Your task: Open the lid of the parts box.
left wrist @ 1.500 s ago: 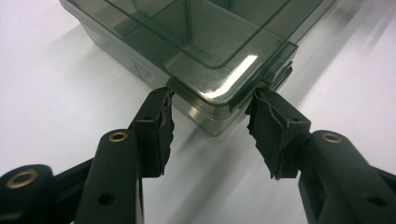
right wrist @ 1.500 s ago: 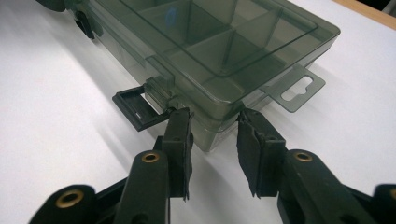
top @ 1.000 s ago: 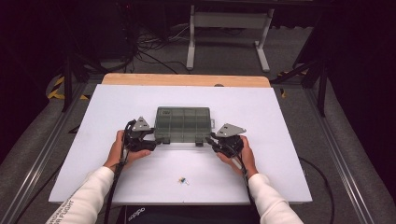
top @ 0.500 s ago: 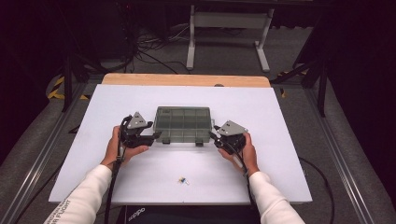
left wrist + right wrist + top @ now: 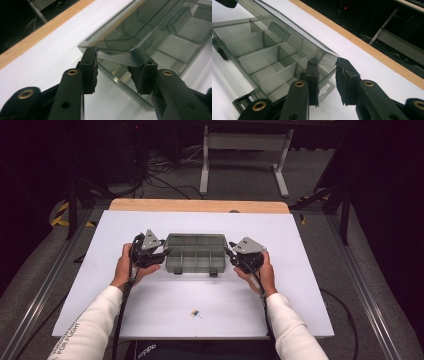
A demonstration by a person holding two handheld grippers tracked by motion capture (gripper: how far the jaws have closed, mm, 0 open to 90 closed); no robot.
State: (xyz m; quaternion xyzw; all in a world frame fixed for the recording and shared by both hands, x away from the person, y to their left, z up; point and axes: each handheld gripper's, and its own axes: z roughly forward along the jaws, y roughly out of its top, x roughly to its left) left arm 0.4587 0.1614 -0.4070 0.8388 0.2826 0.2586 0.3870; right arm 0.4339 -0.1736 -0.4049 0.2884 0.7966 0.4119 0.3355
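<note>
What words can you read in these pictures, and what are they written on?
"FOR FLIGHT": on the person's left sleeve; a line above it is too blurred to read.
"adidas", probably: white letters on the dark clothing at the table's near edge, small and blurred.
Nothing readable on the organiser box or the grippers.

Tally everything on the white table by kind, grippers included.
Grippers: 2, the left gripper and the right gripper
Smoky compartment box, lid partly raised: 1
Small loose part near the front edge: 1
Total: 4
</note>
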